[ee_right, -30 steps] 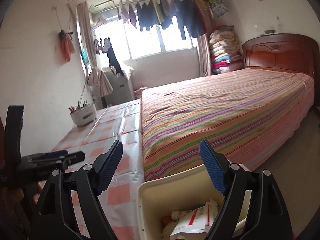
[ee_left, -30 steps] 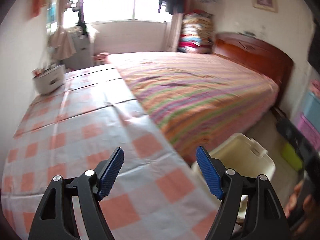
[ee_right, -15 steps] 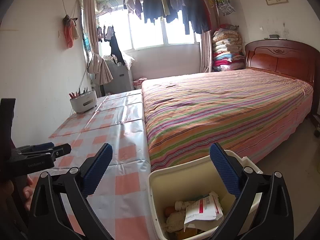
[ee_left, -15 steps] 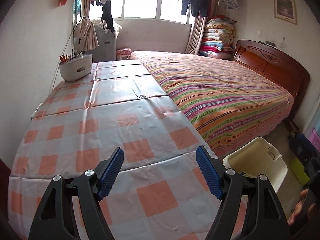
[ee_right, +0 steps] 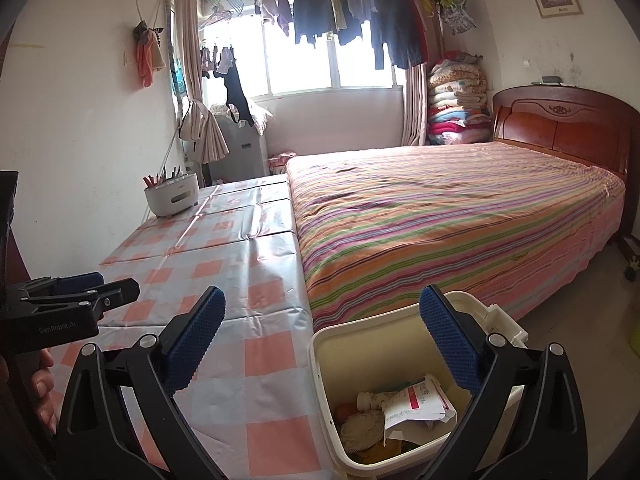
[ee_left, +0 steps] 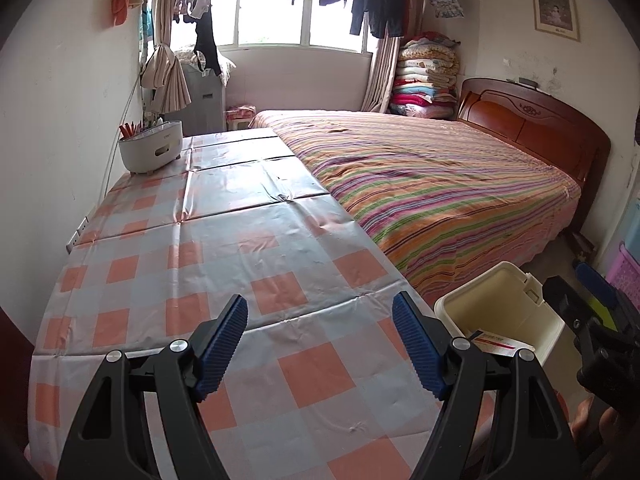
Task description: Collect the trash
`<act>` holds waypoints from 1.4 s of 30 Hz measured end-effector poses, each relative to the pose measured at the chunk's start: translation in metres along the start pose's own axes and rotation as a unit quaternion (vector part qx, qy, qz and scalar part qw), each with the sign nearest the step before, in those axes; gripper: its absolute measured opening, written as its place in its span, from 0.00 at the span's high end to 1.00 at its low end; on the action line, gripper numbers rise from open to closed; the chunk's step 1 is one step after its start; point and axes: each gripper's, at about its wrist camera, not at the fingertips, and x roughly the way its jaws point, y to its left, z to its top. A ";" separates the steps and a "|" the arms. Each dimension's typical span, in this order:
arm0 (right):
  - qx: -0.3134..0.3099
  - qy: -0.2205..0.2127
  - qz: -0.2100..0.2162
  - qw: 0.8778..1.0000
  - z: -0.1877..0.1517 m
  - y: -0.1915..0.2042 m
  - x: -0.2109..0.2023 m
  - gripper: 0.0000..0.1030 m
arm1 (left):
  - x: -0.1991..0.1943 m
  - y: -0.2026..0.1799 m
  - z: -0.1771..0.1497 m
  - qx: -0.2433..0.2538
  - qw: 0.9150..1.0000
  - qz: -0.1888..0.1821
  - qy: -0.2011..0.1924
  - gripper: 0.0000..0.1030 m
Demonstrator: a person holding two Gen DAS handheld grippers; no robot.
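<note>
1. The left gripper [ee_left: 320, 344] has its jaws spread with nothing between the blue pads [ee_left: 222, 346]; it hangs over the near end of the table [ee_left: 224, 248].
2. The right gripper [ee_right: 322, 336] is released too, jaws wide and empty, poised above the bin [ee_right: 320, 364].
3. The bin stands on the floor just beside the table's near corner, between the table and the bed [ee_right: 440, 216], with its lid flipped back.
4. Trash lies in the bin: a white packet [ee_right: 416, 400] with red print on top, a small white bottle [ee_right: 370, 398] beside it, and a crumpled beige wad [ee_right: 360, 426] below.
5. From the left view the packet's edge [ee_left: 498, 342] shows inside the bin [ee_left: 500, 308], and the right gripper [ee_left: 592, 304] appears at the right border.
6. From the right view the left gripper [ee_right: 80, 292] reaches in from the left edge, a hand [ee_right: 42, 392] under it.
7. The table wears a checked orange and pale cloth; its near part is bare.
8. A white holder [ee_left: 151, 151] with pens stands at the table's far end, against the wall.
9. Laundry [ee_right: 340, 12] hangs on a rail before the window.
</note>
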 end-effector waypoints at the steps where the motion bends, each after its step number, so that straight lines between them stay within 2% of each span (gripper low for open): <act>1: -0.001 -0.001 -0.001 1.000 0.000 0.002 -0.002 0.07 | 0.000 -0.001 -0.001 0.002 1.000 -0.001 0.001 0.29; 10: -0.001 0.002 -0.006 1.000 0.000 -0.001 -0.003 0.07 | -0.001 -0.008 -0.003 0.016 1.000 0.003 0.001 0.29; 15: 0.000 0.005 -0.005 1.000 0.000 -0.003 -0.001 0.07 | -0.001 -0.009 -0.004 0.017 1.000 0.007 -0.002 0.23; 42: 0.006 0.022 0.006 1.000 -0.003 -0.005 0.011 0.07 | 0.005 -0.013 -0.009 0.038 0.999 0.021 0.005 0.23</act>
